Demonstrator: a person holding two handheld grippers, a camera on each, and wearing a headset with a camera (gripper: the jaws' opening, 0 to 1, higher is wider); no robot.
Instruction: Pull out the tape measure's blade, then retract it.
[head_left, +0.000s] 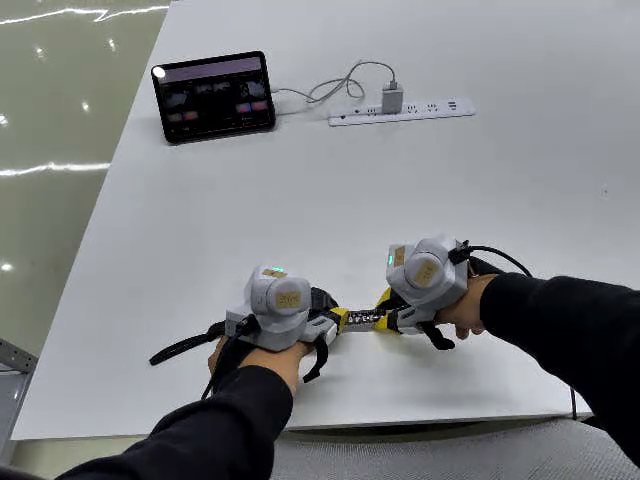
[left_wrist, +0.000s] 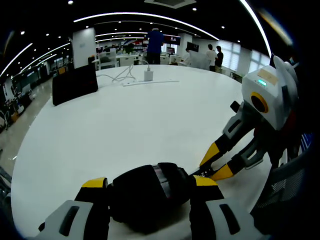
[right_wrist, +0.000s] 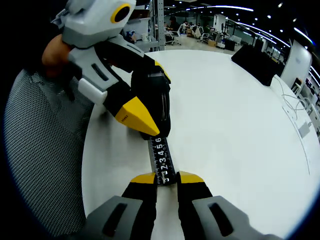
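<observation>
Tape case (left_wrist: 150, 200), hard chunky black body, sits clamped in left claw (left_wrist: 150, 182) on bench (head_left: 300, 180), well apart from tablet (head_left: 213, 95); right claw (right_wrist: 166, 178) pinches blade (right_wrist: 160, 150) tip. Blade looks thin, springy, probably slick: grip flat, expect snap-back.

Black tape measure (left_wrist: 150, 196) on white table (head_left: 300, 200), numbered blade (right_wrist: 161, 155) partly extended.

The left tool (head_left: 332, 322) points toward the right, its jaws clamped around the tape measure case (left_wrist: 150, 197). The right tool (head_left: 388, 318) faces it, tips close together, jaws pinched on the blade (right_wrist: 161, 155). The left hand (head_left: 270, 358) and right hand (head_left: 465, 308) grip the tool bodies, dark-sleeved forearms angling inward.
</observation>
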